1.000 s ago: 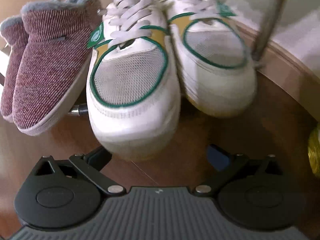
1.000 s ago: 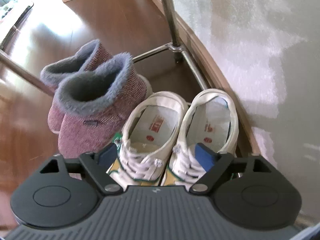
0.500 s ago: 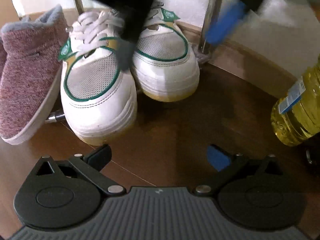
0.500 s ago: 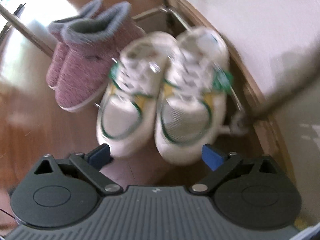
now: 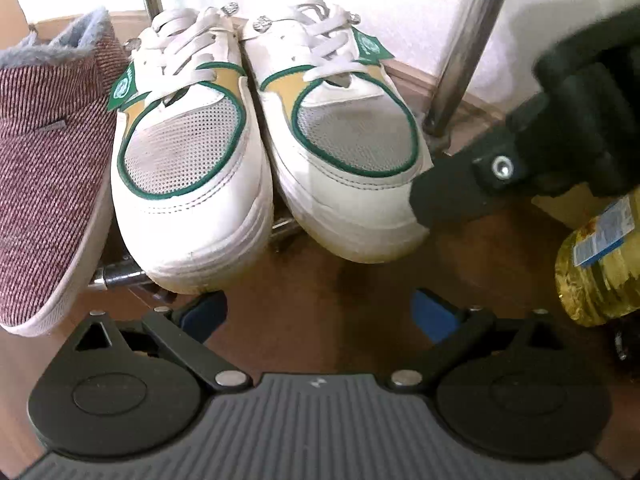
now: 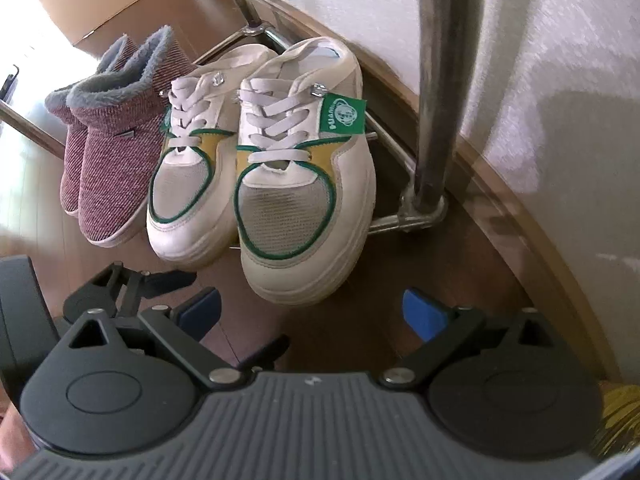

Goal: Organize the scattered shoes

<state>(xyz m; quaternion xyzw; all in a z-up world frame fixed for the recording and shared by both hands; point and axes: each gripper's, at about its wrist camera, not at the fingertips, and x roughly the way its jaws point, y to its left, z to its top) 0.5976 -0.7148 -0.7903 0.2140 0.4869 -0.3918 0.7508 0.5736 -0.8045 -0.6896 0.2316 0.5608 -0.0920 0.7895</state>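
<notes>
1. Left gripper [image 5: 318, 312]: jaws spread wide, nothing between the blue pads [image 5: 430, 314]. Held low over the wood floor [image 5: 320, 280], just short of the sneaker toes, no contact seen. Also in right wrist view at lower left [image 6: 176, 312], partly hidden behind right unit.
2. Right gripper [image 6: 312, 314]: jaws equally wide, nothing gripped. Positioned in front of the right-hand sneaker's toe, apart from it. Its black linkage seen in left wrist view [image 5: 500, 168], close beside that shoe's toe; contact cannot be confirmed.
3. White sneakers, green trim, yellow panels, white laces: left-hand sneaker [image 5: 188, 160] & right-hand sneaker [image 5: 344, 148] side by side, upright, toes toward cameras, sides touching or nearly so. Green tag [image 6: 342, 114] on outer side of right-hand shoe. Pair resting on low chrome rack bars [image 6: 384, 220], toes overhanging front bar.
4. Maroon slippers [image 6: 108, 160], grey fleece lining: pair together, immediately left of sneakers, same heading. Nearer slipper [image 5: 44, 168] touching left-hand sneaker.
5. Chrome upright post [image 6: 438, 80] at right of sneakers, near wall [image 6: 540, 40] w/ wood skirting.
6. Cardboard box [image 6: 100, 8] behind slippers.
7. Yellow oil bottle [image 5: 600, 264], blue label, on floor at far right, well apart from shoes.
</notes>
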